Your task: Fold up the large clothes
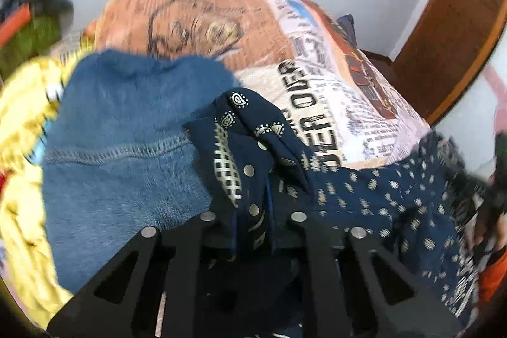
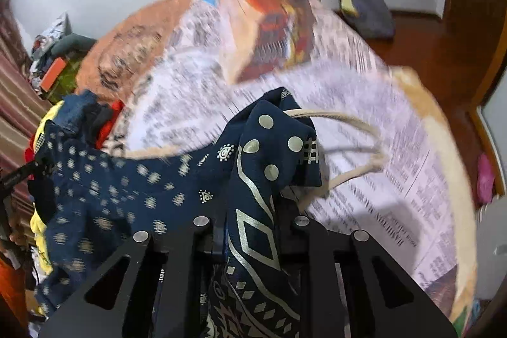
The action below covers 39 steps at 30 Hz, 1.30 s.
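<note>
- Your left gripper [image 1: 253,208] sits at the bottom centre of the left wrist view, clenched on a bunched edge of the navy cloth [image 1: 374,198]; the fabric rises in a peak between the jaws
- From that pinch the cloth runs off to the lower right of the frame, dotted with pale motifs and blurred
- A blue garment [image 1: 126,122] with a stitched seam fills the left centre of that view, just beside the gripper, with yellow fabric [image 1: 22,122] along the left edge
- Above them lies the bedsheet [image 1: 317,103], printed like newspaper, with an orange patch toward the top; a wooden frame [image 1: 459,30] stands at the upper right
- Your right gripper [image 2: 253,211] holds the bottom centre of the right wrist view, jaws clamped on another bunched part of the same cloth [image 2: 126,195], here with gold diamond lines
- The cloth sags from it toward the lower left of the frame
- A cream cord [image 2: 355,122] loops out from the cloth just right of centre, over the sheet [image 2: 396,167]
- A clothes pile [image 2: 79,113] sits at the left centre; a grey cushion [image 2: 367,5] lies at the upper right
</note>
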{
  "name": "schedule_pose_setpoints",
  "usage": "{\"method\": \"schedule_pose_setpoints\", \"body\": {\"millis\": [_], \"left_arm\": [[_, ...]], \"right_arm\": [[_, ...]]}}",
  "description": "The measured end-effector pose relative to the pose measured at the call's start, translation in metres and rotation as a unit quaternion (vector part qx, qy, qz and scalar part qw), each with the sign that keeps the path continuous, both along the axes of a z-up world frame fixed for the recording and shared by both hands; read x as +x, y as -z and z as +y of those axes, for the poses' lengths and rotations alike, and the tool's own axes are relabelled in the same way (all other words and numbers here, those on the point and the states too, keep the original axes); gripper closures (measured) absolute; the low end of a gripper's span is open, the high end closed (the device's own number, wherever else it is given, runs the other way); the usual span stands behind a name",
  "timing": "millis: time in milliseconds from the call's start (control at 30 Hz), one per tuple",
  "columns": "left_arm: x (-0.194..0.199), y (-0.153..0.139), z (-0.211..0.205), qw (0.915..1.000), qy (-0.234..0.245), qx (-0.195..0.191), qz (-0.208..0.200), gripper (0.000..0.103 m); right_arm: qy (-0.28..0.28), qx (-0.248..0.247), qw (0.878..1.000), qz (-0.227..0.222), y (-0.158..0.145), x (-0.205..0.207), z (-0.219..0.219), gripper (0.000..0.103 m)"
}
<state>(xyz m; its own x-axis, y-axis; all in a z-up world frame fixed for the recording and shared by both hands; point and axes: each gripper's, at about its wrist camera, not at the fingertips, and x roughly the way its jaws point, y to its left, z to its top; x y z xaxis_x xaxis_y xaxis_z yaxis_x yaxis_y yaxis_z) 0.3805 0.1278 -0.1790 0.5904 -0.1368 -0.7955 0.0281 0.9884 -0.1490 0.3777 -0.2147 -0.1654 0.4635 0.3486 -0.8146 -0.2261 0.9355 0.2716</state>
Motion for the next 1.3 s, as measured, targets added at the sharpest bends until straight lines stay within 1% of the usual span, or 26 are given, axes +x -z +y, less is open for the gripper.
{"method": "schedule_pose_setpoints", "body": {"millis": [133, 167, 267, 367, 433, 500, 600, 633, 700, 800, 867, 933, 967, 1067, 1133, 1167, 1200, 1300], "left_arm": [[-0.021, -0.037, -0.014, 0.9986, 0.013, 0.018, -0.047, 0.097], [-0.027, -0.050, -0.015, 0.9978, 0.013, 0.017, -0.062, 0.097], [-0.036, -0.078, -0.008, 0.9956, 0.003, 0.014, -0.093, 0.100], [-0.032, -0.094, 0.010, 0.9942, -0.021, 0.013, -0.105, 0.101], [-0.027, -0.096, 0.025, 0.9938, -0.036, 0.012, -0.105, 0.101], [-0.013, -0.091, 0.043, 0.9937, -0.058, 0.017, -0.094, 0.101], [0.006, -0.077, 0.070, 0.9930, -0.089, 0.013, -0.076, 0.101], [0.014, -0.071, 0.082, 0.9924, -0.101, 0.005, -0.070, 0.101], [0.029, -0.058, 0.096, 0.9912, -0.118, 0.004, -0.060, 0.101], [0.052, -0.028, 0.112, 0.9904, -0.134, 0.014, -0.029, 0.101], [0.064, -0.006, 0.114, 0.9897, -0.139, 0.035, -0.006, 0.100], [0.073, 0.013, 0.116, 0.9892, -0.138, 0.047, 0.011, 0.100], [0.077, 0.025, 0.116, 0.9889, -0.137, 0.052, 0.023, 0.100], [0.083, 0.048, 0.115, 0.9881, -0.133, 0.064, 0.043, 0.098], [0.081, 0.051, 0.111, 0.9883, -0.126, 0.072, 0.045, 0.097], [0.080, 0.049, 0.109, 0.9885, -0.122, 0.078, 0.042, 0.097], [0.079, 0.048, 0.108, 0.9883, -0.120, 0.083, 0.043, 0.094], [0.072, 0.044, 0.106, 0.9883, -0.114, 0.087, 0.052, 0.088]], "right_arm": [[-0.013, 0.016, 0.999, -0.041, -0.035, -0.003, 0.008, 0.087], [-0.017, 0.017, 0.999, -0.047, -0.040, -0.002, 0.011, 0.087], [-0.025, 0.010, 0.997, -0.076, -0.059, 0.002, 0.024, 0.087], [-0.029, 0.019, 0.996, -0.087, -0.071, 0.014, 0.033, 0.087], [-0.031, 0.022, 0.995, -0.091, -0.075, 0.026, 0.039, 0.087], [-0.034, 0.026, 0.995, -0.093, -0.074, 0.039, 0.047, 0.087], [-0.038, 0.030, 0.995, -0.085, -0.068, 0.062, 0.058, 0.087], [-0.040, 0.027, 0.995, -0.082, -0.064, 0.072, 0.063, 0.087], [-0.042, 0.015, 0.996, -0.078, -0.056, 0.085, 0.073, 0.087], [-0.043, 0.000, 0.998, -0.047, -0.030, 0.109, 0.086, 0.087], [-0.040, -0.027, 0.998, -0.028, -0.007, 0.121, 0.093, 0.087], [-0.036, -0.046, 0.998, -0.014, 0.011, 0.129, 0.092, 0.087], [-0.035, -0.047, 0.998, -0.006, 0.018, 0.131, 0.089, 0.086], [-0.031, -0.038, 0.999, 0.008, 0.035, 0.134, 0.077, 0.078], [-0.027, -0.035, 0.999, 0.012, 0.037, 0.132, 0.070, 0.070], [-0.025, -0.032, 0.999, 0.015, 0.035, 0.132, 0.067, 0.068], [-0.023, -0.029, 0.999, 0.018, 0.032, 0.132, 0.064, 0.066], [-0.019, -0.036, 0.999, 0.031, 0.025, 0.125, 0.058, 0.065]]}}
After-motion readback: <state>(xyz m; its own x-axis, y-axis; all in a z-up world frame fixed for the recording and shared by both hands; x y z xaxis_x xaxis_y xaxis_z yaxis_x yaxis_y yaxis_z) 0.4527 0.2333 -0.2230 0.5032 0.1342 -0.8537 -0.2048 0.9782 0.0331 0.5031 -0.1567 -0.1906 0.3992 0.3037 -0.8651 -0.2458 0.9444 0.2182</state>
